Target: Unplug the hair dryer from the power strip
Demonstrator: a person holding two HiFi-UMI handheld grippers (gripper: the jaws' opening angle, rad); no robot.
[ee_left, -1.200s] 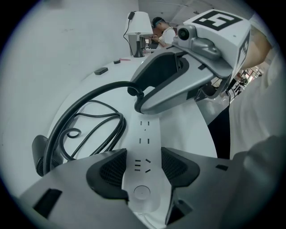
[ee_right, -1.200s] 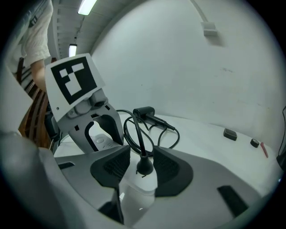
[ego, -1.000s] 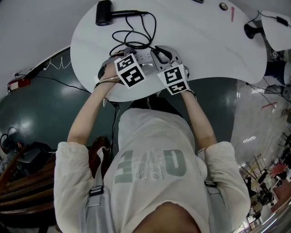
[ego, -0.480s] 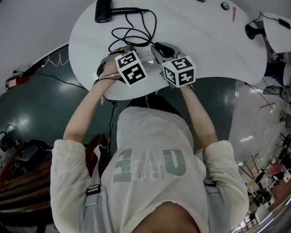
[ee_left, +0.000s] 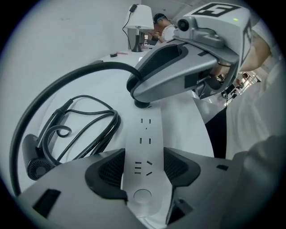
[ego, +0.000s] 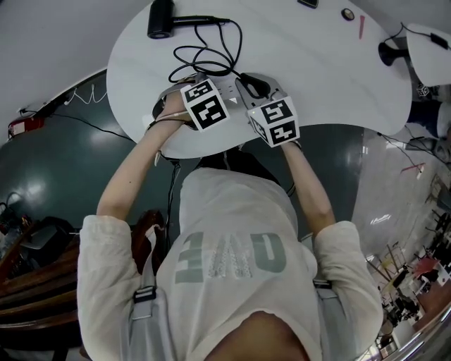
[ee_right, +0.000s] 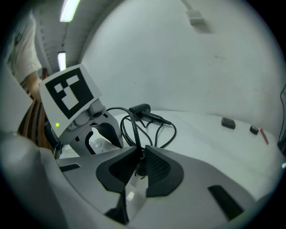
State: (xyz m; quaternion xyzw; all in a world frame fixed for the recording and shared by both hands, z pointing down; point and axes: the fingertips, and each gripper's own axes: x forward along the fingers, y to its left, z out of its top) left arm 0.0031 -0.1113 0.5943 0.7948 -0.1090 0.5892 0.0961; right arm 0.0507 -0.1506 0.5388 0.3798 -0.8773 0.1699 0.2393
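A white power strip [ee_left: 144, 134] lies on the white table [ego: 317, 77]. My left gripper [ee_left: 143, 167] points steeply down and is shut on the strip's near end, one pad against each side. A black plug [ee_right: 139, 163] stands in the strip's far socket. My right gripper [ee_right: 139, 166] is shut on it, and its jaws have just been closing with the plug between them. The plug's cord [ego: 208, 53] runs in loops to the black hair dryer [ego: 161, 19] at the table's far left. In the head view, both marker cubes cover the jaws.
A desk lamp [ego: 423, 42] stands at the far right on a neighbouring surface. A red pen [ego: 361, 22] and a small dark round item [ego: 346, 10] lie at the table's back. The table's curved front edge [ego: 211, 149] runs just below the grippers.
The right gripper's marker cube has rolled about its axis while staying at the plug. The left gripper has kept its hold on the power strip.
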